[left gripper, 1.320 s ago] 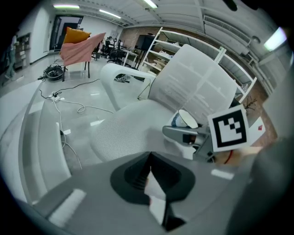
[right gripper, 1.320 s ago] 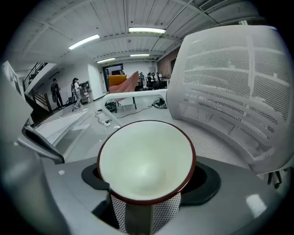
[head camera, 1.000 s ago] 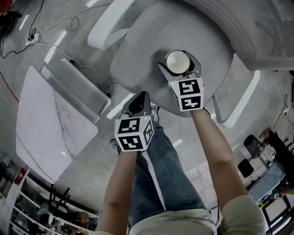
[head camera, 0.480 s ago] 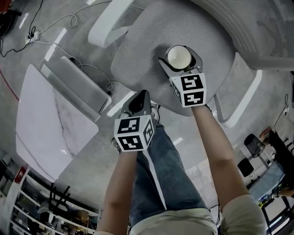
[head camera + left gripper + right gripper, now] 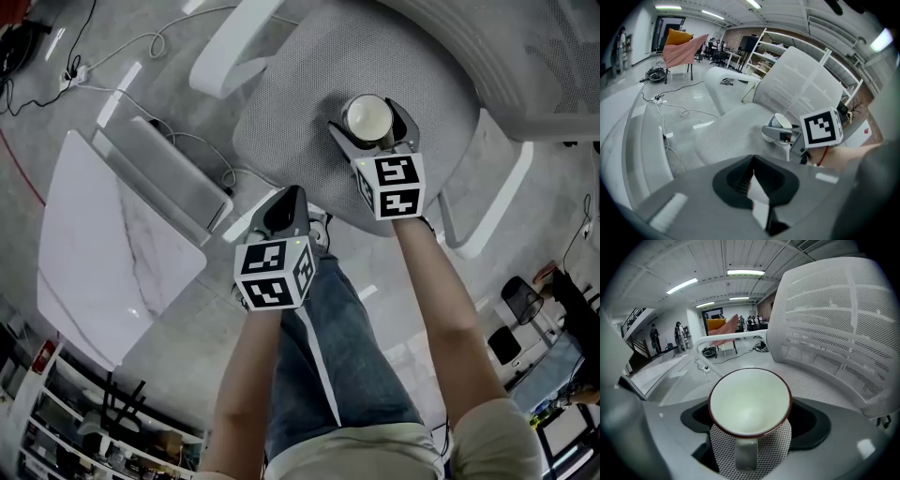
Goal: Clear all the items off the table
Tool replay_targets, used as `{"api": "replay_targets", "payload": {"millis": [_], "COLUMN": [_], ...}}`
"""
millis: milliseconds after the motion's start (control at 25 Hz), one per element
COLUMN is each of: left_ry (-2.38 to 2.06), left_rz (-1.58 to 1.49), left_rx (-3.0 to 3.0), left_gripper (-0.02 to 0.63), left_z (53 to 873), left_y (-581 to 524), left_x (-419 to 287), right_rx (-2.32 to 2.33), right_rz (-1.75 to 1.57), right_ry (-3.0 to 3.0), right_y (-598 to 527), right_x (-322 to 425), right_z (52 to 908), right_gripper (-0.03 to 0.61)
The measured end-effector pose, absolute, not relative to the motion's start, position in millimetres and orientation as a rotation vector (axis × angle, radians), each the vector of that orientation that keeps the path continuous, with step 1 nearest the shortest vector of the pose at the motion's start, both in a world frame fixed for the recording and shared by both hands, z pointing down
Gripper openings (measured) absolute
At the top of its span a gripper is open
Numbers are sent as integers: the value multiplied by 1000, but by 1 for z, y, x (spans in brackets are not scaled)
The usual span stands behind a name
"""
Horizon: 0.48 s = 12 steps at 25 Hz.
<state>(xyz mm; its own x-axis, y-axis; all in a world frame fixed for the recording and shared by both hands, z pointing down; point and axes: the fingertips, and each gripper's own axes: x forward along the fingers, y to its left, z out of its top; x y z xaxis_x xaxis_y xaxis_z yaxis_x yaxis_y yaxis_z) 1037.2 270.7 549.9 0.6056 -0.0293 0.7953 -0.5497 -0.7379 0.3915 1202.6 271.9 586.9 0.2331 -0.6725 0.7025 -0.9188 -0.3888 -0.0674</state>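
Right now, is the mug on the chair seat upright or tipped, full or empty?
Upright and empty: the mug stands on the chair seat with its mouth up, and its white inside is bare.

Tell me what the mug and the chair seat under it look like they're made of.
Mug: probably glazed ceramic, glossy white inside with a dark reddish rim. Chair seat: looks like mesh fabric, matte pale grey, with fine holes visible.

White mug (image 5: 367, 116) standing on mesh chair seat (image 5: 281, 117).
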Motion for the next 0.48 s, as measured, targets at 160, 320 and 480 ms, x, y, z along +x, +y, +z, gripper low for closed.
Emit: {"api": "replay_targets", "payload": {"millis": [160,320,480], "left_ry": [-450,-444,-438], "left_rz": [1067,1061,1059], "left_rx": [2216,2225,2232], "left_gripper": [9,9,9], "left_z": [543,535,529], "left_y": [271,272,274], "left_x": [1038,1037,1034], "right_rx": [2178,2192,2211], "right_rz": [949,951,944], "right_ry": [-1455,-1446,-1443], "right_y": [279,285,290], "right_x": [1200,1197,1191], "right_z": [578,567,556], "right_gripper": [449,449,449]}}
